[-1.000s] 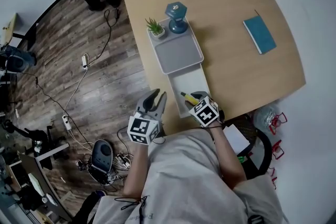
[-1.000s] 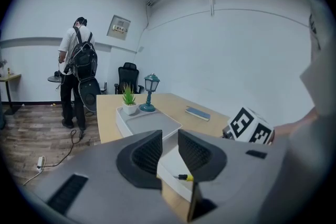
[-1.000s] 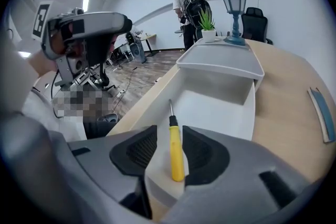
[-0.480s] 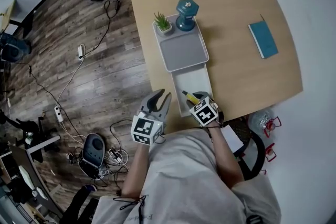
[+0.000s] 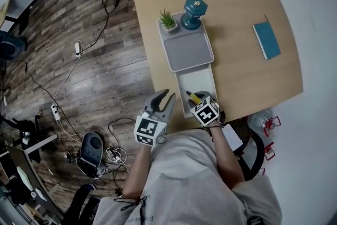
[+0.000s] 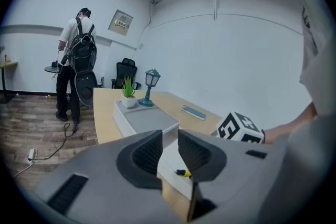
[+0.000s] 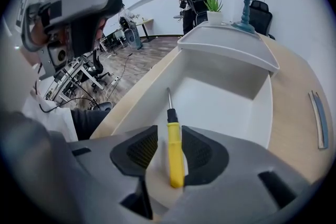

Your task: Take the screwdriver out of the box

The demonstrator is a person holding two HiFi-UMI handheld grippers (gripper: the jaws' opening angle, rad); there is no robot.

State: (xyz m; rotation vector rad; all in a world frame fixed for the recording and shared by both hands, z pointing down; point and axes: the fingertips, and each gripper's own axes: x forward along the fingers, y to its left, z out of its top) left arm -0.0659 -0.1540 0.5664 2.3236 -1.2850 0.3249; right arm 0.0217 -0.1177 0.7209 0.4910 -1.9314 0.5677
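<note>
A screwdriver (image 7: 175,149) with a yellow handle and a thin metal shaft lies in the near end of an open white box (image 7: 231,97). My right gripper (image 7: 169,134) points steeply down into the box with the handle between its jaws. The jaws have just been closing, but a gap still shows beside the handle, so they stand open. In the head view the screwdriver (image 5: 191,96) pokes out from under the right gripper (image 5: 200,100). My left gripper (image 5: 162,98) hovers open and empty at the table's edge, left of the box (image 5: 199,77).
A grey tray (image 5: 188,51) sits behind the box and carries a small potted plant (image 5: 168,20) and a teal lamp (image 5: 194,12). A blue notebook (image 5: 266,40) lies at the right of the wooden table (image 5: 237,2). Cables trail over the floor at left. A person (image 6: 73,55) stands far off.
The right gripper has sunk slightly around the screwdriver handle. The left gripper has barely moved. The head view has shifted a little.
</note>
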